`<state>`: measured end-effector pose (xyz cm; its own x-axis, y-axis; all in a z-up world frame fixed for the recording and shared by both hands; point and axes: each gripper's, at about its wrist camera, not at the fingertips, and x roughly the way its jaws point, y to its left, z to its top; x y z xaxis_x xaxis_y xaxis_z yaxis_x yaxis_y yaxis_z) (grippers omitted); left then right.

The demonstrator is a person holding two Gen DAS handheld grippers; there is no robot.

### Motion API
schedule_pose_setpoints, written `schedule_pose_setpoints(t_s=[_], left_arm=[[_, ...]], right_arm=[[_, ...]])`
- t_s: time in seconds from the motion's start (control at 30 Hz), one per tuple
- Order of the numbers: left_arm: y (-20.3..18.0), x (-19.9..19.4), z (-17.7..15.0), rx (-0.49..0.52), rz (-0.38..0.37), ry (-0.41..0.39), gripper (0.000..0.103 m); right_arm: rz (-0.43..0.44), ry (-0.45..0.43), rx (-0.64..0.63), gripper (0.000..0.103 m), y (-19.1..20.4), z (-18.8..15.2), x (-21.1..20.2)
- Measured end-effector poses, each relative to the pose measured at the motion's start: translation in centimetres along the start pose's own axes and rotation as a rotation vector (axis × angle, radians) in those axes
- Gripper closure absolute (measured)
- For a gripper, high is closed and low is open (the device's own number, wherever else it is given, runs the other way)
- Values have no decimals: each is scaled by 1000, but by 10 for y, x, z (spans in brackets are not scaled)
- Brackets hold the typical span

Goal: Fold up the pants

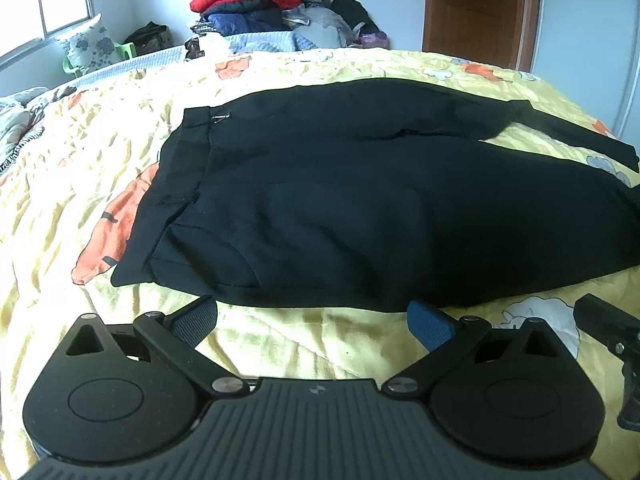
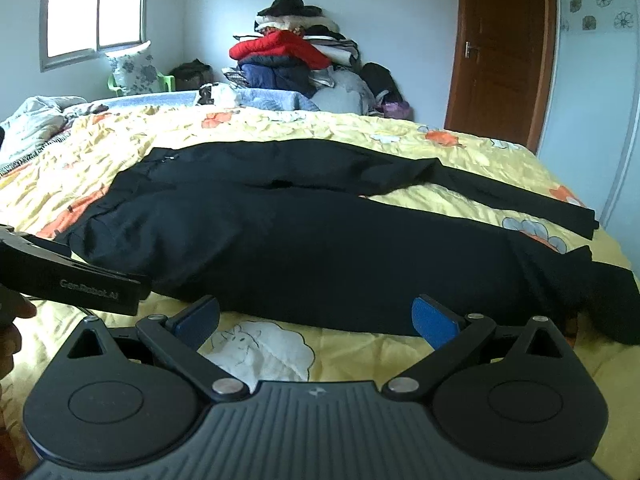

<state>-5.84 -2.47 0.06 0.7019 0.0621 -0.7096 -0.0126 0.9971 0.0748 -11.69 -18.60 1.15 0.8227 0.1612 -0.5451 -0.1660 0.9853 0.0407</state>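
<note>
The black pants point(image 1: 320, 200) lie flat across the middle of the frame on a yellow floral bedspread point(image 1: 60, 208). The waistband point(image 1: 188, 152) sits at centre left in the left wrist view; the two legs run toward the right edge. The far leg point(image 2: 500, 196) angles away from the near leg point(image 2: 360, 264), leaving a wedge of yellow cloth visible between them at centre right. A small metal clasp point(image 1: 221, 118) shows at the upper end of the waistband.

The left gripper point(image 1: 312, 322) occupies the lower part of its own view. Its jaws are spread wide, with nothing between them, and the fingertips point(image 1: 196, 320) stand just short of the near edge of the pants, over bare bedspread. In the right wrist view the left gripper's body appears at lower left, with a hand point(image 2: 12, 320) partly visible behind it.

The right gripper point(image 2: 316, 320) is likewise spread wide and holds nothing. Its fingertips point(image 2: 434, 322) stand close to the near edge of the near leg; contact cannot be determined.

Beyond the bed, a pile of folded clothing point(image 2: 292, 56) rises at upper centre. A window point(image 2: 94, 8) is at upper left, and a brown wooden door point(image 2: 504, 52) at upper right.
</note>
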Motion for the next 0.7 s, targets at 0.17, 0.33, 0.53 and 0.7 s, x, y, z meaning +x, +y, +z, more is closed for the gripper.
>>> schedule_pose_setpoints(t_s=[0.17, 0.33, 0.53, 0.7], left_arm=[[-1, 5, 1, 12, -2, 8, 0], [0, 9, 5, 21, -33, -4, 1], [15, 15, 21, -28, -99, -16, 2], [33, 22, 41, -67, -103, -30, 2]], right_arm=[[31, 18, -10, 0, 0, 1, 6], [81, 9, -22, 0, -1, 7, 9], [79, -123, -147, 0, -3, 50, 21], [180, -107, -369, 0, -2, 97, 77]])
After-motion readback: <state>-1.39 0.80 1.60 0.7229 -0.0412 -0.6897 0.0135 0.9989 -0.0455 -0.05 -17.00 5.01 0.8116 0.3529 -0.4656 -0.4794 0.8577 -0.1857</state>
